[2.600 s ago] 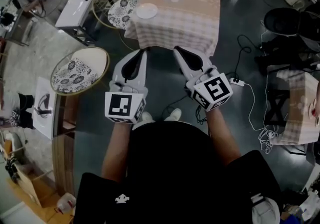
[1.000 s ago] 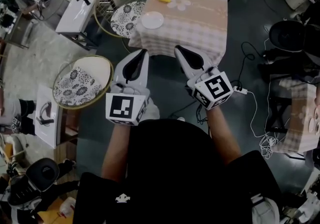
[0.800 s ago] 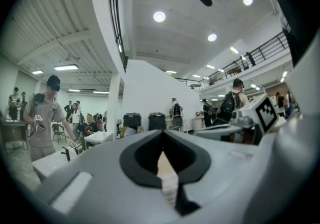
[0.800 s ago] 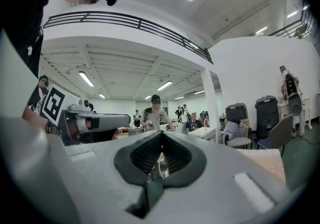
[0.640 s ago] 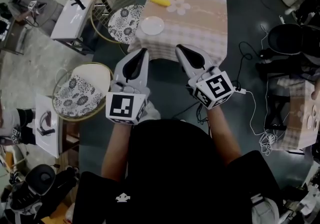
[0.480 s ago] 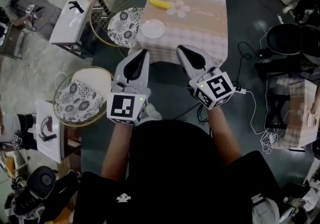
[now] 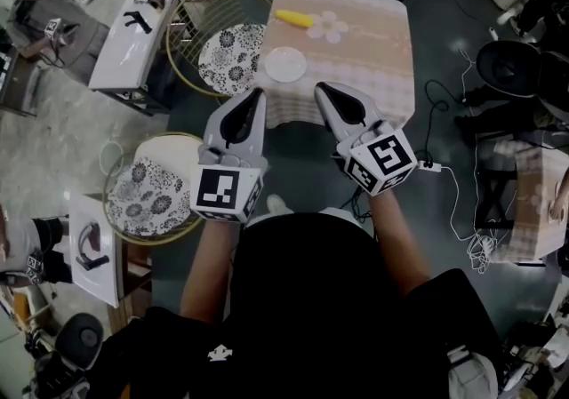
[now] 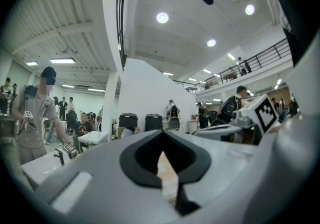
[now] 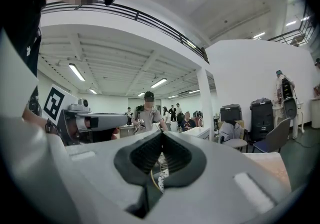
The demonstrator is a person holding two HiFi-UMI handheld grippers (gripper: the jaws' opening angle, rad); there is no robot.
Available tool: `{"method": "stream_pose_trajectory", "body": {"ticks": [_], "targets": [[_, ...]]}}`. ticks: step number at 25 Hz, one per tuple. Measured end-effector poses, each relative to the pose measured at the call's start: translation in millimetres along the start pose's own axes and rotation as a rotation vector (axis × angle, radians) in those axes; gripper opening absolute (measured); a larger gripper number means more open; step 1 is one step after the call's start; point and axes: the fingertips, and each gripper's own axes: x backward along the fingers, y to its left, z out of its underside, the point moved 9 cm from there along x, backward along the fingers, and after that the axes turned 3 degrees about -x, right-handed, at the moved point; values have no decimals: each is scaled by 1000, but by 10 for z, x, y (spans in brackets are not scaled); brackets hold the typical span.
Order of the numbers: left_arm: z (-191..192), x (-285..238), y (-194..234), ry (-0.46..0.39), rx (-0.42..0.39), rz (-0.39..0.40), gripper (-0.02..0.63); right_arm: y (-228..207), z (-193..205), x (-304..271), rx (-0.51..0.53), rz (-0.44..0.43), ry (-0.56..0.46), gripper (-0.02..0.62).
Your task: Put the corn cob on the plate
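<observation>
Corn cob (image 7: 293, 18): one; plate (image 7: 285, 64): one

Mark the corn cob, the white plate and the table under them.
corn cob (image 7: 293, 18), head view, middle of the yellow cob.
white plate (image 7: 285, 64), head view, its bare centre.
table (image 7: 378, 51), head view, bare cloth right of both.

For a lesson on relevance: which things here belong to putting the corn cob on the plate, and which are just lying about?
Job: corn cob, plate, clothed table, left gripper, right gripper (both shut, empty).
Lying about: patterned round seat, white side table, power strip.
</observation>
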Motion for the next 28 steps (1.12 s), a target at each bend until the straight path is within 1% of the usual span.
{"method": "stream_pose_trajectory", "body": {"ticks": [7, 10, 13, 16, 28], "targets": [[83, 41, 183, -3, 24, 18, 9, 91, 59, -107, -2, 35, 13, 2], [110, 32, 202, -2, 42, 11, 9, 59, 81, -99, -9, 45, 28, 2], [155, -12, 236, -5, 79, 1, 9, 1, 94, -130, -18, 57, 33, 2], [205, -72, 244, 7, 84, 4, 9, -49, 114, -195, -18, 55, 42, 2], [329, -528, 251, 67, 73, -30, 9, -557, 187, -431, -66, 35, 46, 2]]}}
